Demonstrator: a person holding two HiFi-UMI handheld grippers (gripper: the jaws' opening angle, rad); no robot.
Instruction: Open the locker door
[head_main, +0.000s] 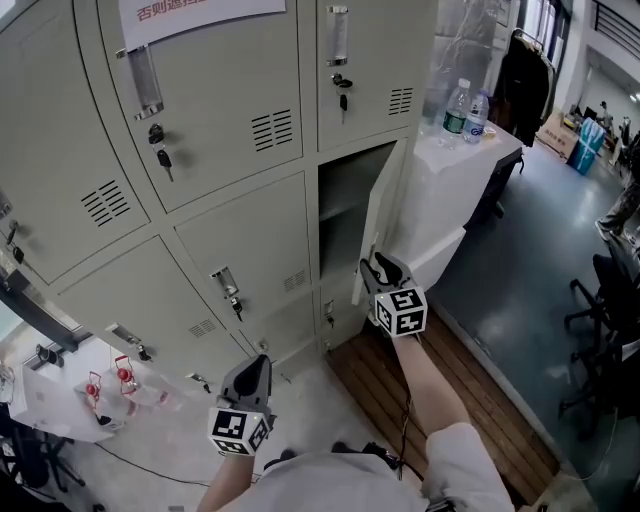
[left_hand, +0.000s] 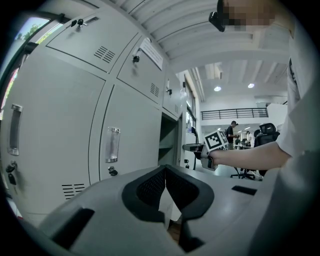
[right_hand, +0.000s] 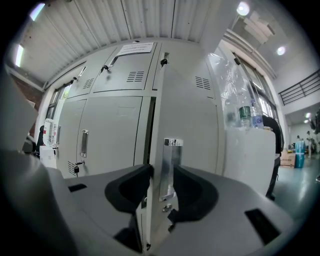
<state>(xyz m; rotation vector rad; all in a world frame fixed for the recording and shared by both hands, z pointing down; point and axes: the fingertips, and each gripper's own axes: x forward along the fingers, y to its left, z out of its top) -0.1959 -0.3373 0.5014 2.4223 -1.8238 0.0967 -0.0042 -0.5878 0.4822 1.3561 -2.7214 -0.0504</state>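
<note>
The grey locker bank (head_main: 230, 130) fills the head view. One middle door (head_main: 385, 215) in the right column stands swung out, showing a dark compartment (head_main: 345, 210). My right gripper (head_main: 378, 265) is at that door's free edge. In the right gripper view the door edge and its metal handle (right_hand: 171, 167) sit between the jaws, and my right gripper (right_hand: 162, 172) is shut on them. My left gripper (head_main: 258, 365) hangs lower left, away from the lockers; in its own view my left gripper (left_hand: 165, 170) is shut with nothing in it. The right gripper's marker cube (left_hand: 215, 141) shows there too.
A white cabinet (head_main: 470, 165) with two water bottles (head_main: 456, 108) stands just right of the open door. Office chairs (head_main: 605, 300) are at the far right. A wooden floor strip (head_main: 440, 400) runs under my right arm. Keys (head_main: 163, 160) hang in other locks.
</note>
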